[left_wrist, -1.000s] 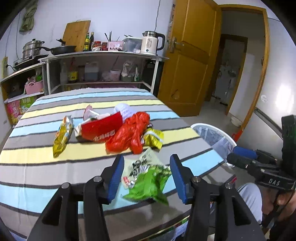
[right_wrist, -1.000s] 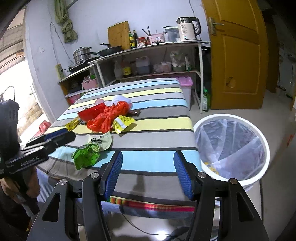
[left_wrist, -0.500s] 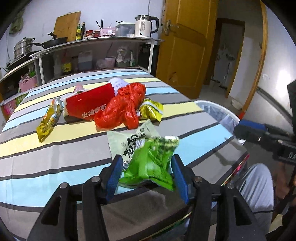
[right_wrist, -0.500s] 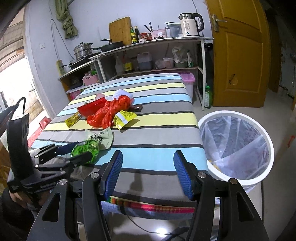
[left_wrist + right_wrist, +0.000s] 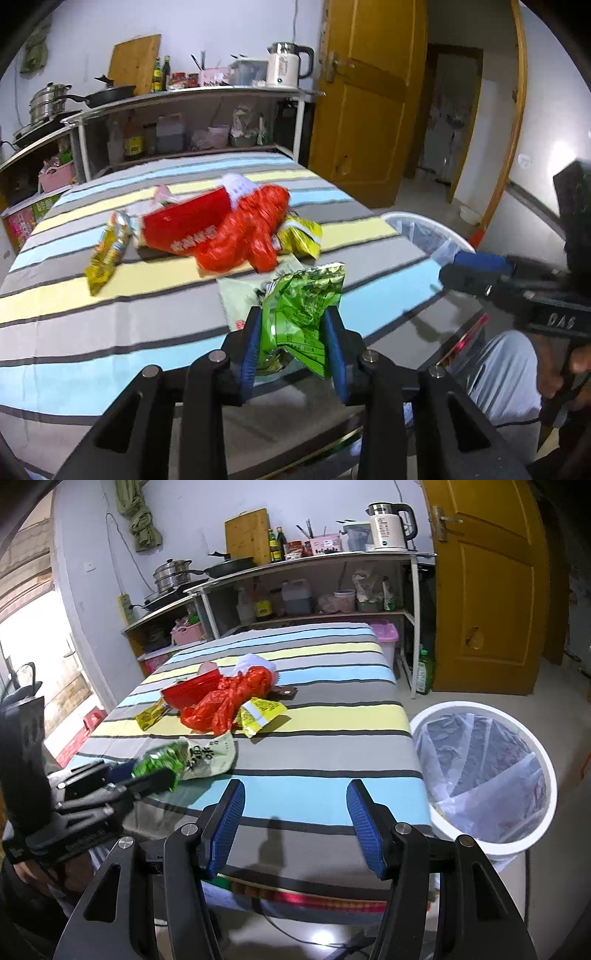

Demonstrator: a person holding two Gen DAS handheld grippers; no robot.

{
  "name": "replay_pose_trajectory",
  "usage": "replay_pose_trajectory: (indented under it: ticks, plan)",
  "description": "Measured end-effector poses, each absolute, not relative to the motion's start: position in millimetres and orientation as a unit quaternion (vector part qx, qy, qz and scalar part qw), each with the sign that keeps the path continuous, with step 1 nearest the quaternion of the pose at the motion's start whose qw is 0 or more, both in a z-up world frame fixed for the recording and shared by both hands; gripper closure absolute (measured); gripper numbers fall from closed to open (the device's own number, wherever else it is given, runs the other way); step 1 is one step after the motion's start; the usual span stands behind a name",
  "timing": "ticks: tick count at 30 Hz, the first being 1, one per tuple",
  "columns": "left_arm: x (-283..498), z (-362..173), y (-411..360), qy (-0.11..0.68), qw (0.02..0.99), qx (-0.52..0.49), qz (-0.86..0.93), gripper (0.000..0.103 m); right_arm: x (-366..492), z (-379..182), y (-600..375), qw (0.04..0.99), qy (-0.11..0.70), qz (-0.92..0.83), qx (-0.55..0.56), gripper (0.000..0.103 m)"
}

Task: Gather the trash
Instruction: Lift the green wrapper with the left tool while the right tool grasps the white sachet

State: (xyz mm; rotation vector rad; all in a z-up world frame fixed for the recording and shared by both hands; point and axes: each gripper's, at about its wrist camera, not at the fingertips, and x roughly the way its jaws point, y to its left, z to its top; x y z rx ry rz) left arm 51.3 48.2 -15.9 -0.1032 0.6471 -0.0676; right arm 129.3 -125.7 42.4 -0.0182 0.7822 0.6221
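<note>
A crumpled green snack bag (image 5: 306,291) stands between the blue pads of my left gripper (image 5: 293,314), whose jaws are closing and squeeze it on both sides. The right wrist view shows the same bag (image 5: 159,762) at the left gripper's (image 5: 147,771) tips, at the table's near edge. Under it lies a pale wrapper (image 5: 236,295). Behind are a red plastic bag (image 5: 243,232), a red packet (image 5: 177,229) and yellow wrappers (image 5: 107,251). My right gripper (image 5: 295,790) is open and empty over the table's front edge. A white lined bin (image 5: 461,705) stands on the floor to the right.
The striped tablecloth (image 5: 332,664) covers the table. A metal shelf (image 5: 314,559) with a kettle, pans and bottles stands behind it. A yellow door (image 5: 487,590) is at the right. A person's grey-trousered knee (image 5: 506,369) is by the table corner.
My left gripper moved forward around the green bag, then its jaws closed in on it and the bag now stands up crumpled. The right gripper stayed open in place.
</note>
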Motion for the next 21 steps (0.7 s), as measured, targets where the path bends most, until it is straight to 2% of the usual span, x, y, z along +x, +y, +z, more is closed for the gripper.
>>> replay_pose_trajectory:
  ticks: [11, 15, 21]
  plan:
    - [35, 3, 99, 0.283, 0.955, -0.082, 0.031, 0.068, 138, 29, -69, 0.847, 0.393, 0.356, -0.033, 0.045]
    - [29, 2, 115, 0.279, 0.955, -0.091, 0.048, 0.068, 143, 22, -45, 0.839, 0.402, 0.365, -0.037, 0.036]
    - [24, 1, 132, 0.275, 0.954, -0.103, 0.060, 0.068, 155, 15, -16, 0.834, 0.406, 0.370, -0.046, 0.034]
